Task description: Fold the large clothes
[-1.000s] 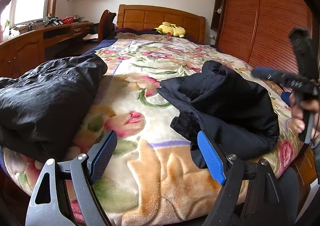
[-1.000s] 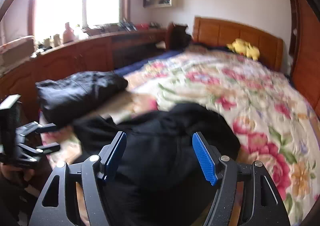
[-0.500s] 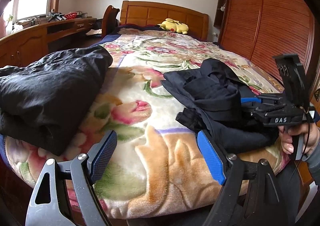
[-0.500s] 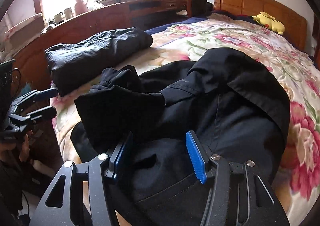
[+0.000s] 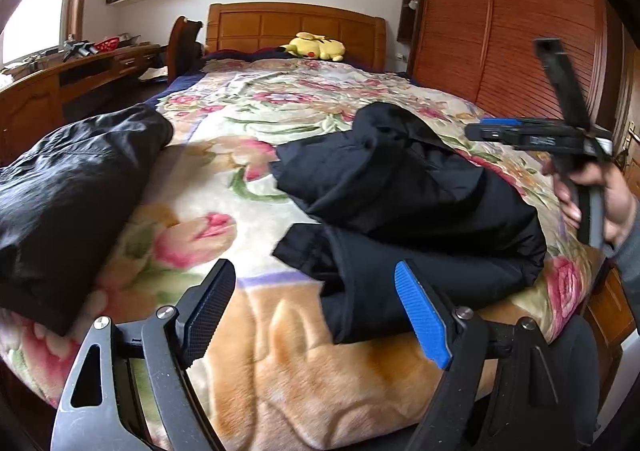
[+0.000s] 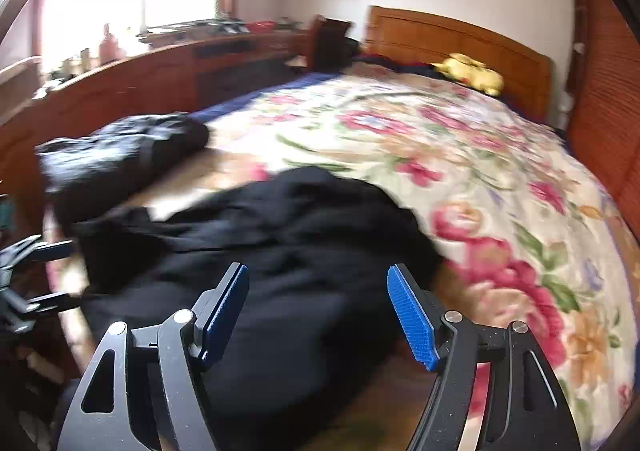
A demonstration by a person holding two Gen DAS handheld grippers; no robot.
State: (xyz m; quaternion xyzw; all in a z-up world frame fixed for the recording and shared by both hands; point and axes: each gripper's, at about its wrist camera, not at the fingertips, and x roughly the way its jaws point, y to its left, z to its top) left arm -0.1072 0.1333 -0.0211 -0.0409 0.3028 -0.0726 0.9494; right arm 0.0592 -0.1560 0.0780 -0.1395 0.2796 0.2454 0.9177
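A crumpled black garment (image 5: 404,203) lies in a heap at the foot of the bed, right of centre; it also shows in the right wrist view (image 6: 272,259). A second black garment (image 5: 68,179) lies folded at the bed's left corner, and in the right wrist view (image 6: 120,155). My left gripper (image 5: 316,307) is open and empty, just above the bed's front edge, left of the heap. My right gripper (image 6: 318,307) is open and empty, raised above the heap; it shows in the left wrist view (image 5: 496,131) at the right, held by a hand.
The bed carries a floral blanket (image 5: 248,123) with a wooden headboard (image 5: 296,23) and a yellow plush toy (image 5: 316,46). A wooden desk (image 5: 52,83) runs along the left. A slatted wardrobe (image 5: 512,27) stands on the right.
My right gripper has lifted off the crumpled garment and pulled back, its jaws still open. The left gripper has shifted slightly; the garment heap lies a little flatter.
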